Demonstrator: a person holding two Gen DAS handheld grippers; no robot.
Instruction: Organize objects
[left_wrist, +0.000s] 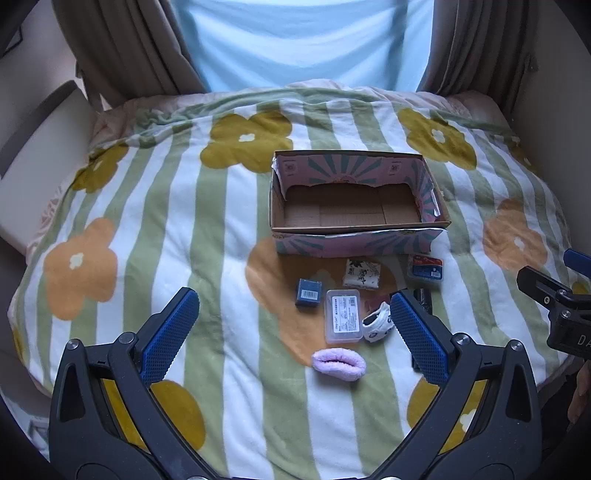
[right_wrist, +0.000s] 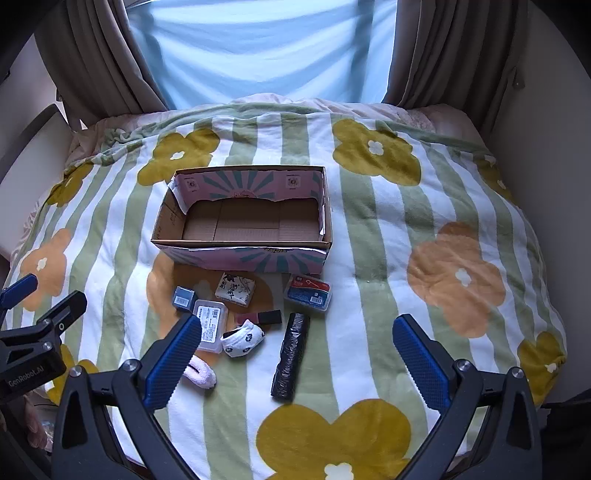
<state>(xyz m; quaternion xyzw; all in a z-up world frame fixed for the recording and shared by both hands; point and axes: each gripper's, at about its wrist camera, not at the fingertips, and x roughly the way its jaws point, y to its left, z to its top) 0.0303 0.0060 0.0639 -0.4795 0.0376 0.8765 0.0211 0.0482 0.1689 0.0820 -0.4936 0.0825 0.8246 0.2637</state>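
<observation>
A bed carries everything here, covered by a blanket (right_wrist: 369, 258) with green and white stripes and big yellow and orange flowers. Beyond the bed's far edge hang brown curtains (right_wrist: 443, 55) on either side of a pale blue, backlit window (right_wrist: 266, 48).

The box (right_wrist: 243, 243), an open cardboard one with pink and teal print, sits near the middle of the blanket with its long axis running left to right and its opening facing up; its inside shows bare cardboard.

All the small things lie just in front of the box. Nearest its front wall are a printed pouch (right_wrist: 236, 288) and a red-and-blue pack (right_wrist: 308, 293). Left of the pouch is a small blue box (right_wrist: 183, 298). In front of that lies a clear case (right_wrist: 210, 325), long axis pointing roughly towards the box. A white sock (right_wrist: 242, 339) sits just beside the case, with a dark red-and-black bar (right_wrist: 260, 317) behind it. A black roll (right_wrist: 291, 356) lies below the pack, long axis running towards the box and leaning slightly. A pink fluffy piece (left_wrist: 339, 362) lies farthest from the box.

The left gripper (left_wrist: 291, 336) hovers above these things, jaws wide and empty. The right gripper (right_wrist: 295, 362) likewise has wide, empty jaws, framing the roll.
</observation>
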